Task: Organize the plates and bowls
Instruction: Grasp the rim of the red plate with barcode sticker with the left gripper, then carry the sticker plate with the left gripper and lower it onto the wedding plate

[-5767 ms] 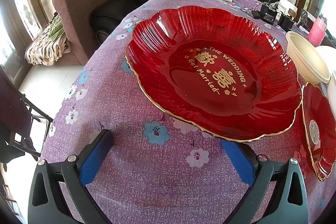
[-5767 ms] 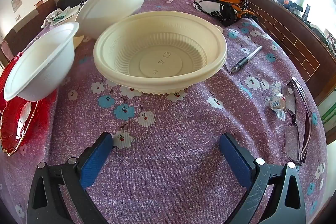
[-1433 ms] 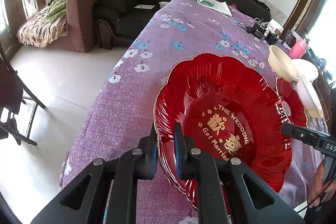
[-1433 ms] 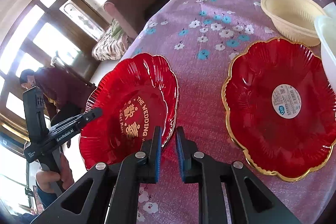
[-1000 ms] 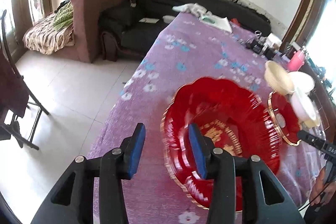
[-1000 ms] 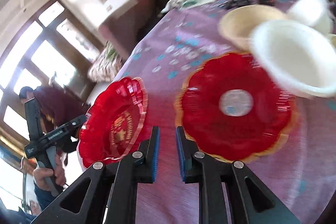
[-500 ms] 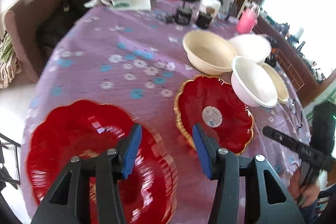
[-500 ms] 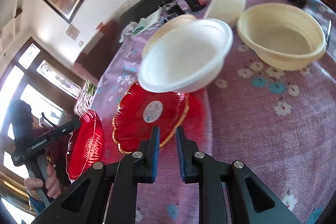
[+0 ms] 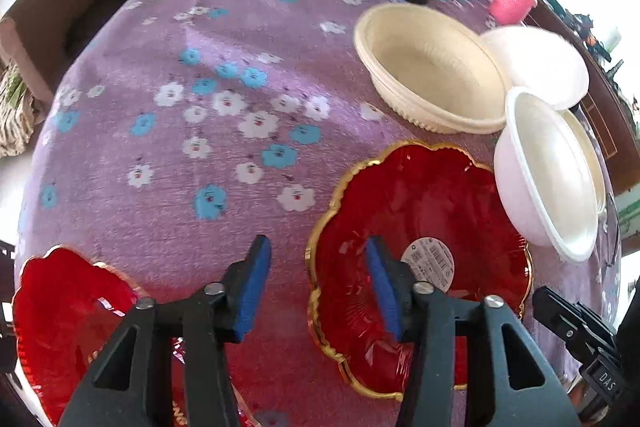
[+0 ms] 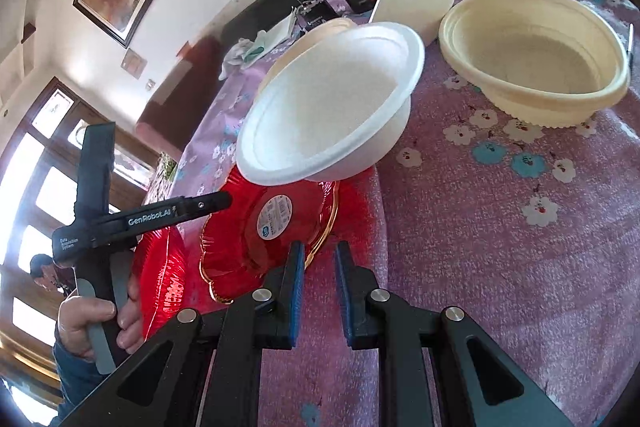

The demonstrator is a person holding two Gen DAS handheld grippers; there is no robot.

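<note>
Left tongs apart and just been closing, astride rim of small red plate on tabletop, nothing gripped, right tongs together, empty, white bowl tilted on plate's far edge.

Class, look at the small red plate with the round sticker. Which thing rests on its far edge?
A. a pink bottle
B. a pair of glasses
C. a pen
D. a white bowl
D: the white bowl sits tilted on the red plate, over its far rim.
</note>
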